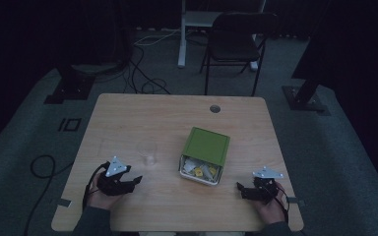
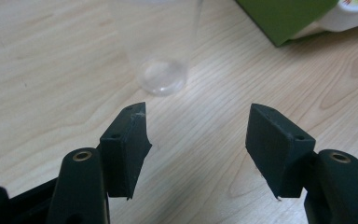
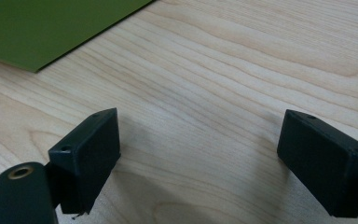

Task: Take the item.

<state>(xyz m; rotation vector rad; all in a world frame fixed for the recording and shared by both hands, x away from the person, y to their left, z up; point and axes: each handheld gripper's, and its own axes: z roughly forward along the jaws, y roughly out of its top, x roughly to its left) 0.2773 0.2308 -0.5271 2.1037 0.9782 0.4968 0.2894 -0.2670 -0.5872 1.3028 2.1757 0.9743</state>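
A clear plastic cup (image 1: 147, 152) stands upright on the wooden table (image 1: 142, 113), left of centre. In the left gripper view the cup (image 2: 161, 65) rises just beyond the jaw tips. My left gripper (image 1: 134, 181) (image 2: 198, 126) hovers near the front left edge, open, with nothing between its jaws. A green box (image 1: 207, 145) sits right of the cup, and a white tub of small yellow and white items (image 1: 200, 171) shows at its near end. My right gripper (image 1: 240, 189) (image 3: 200, 135) is open and empty over bare wood at the front right, with the green box (image 3: 51, 28) ahead on its left.
A round cable hole (image 1: 215, 108) sits near the table's far edge. Behind the table stand a dark folding chair (image 1: 236, 39) and a white desk leg (image 1: 182, 34). Cables (image 1: 142, 78) trail on the grey floor, and black stand bases (image 1: 71, 86) flank the table.
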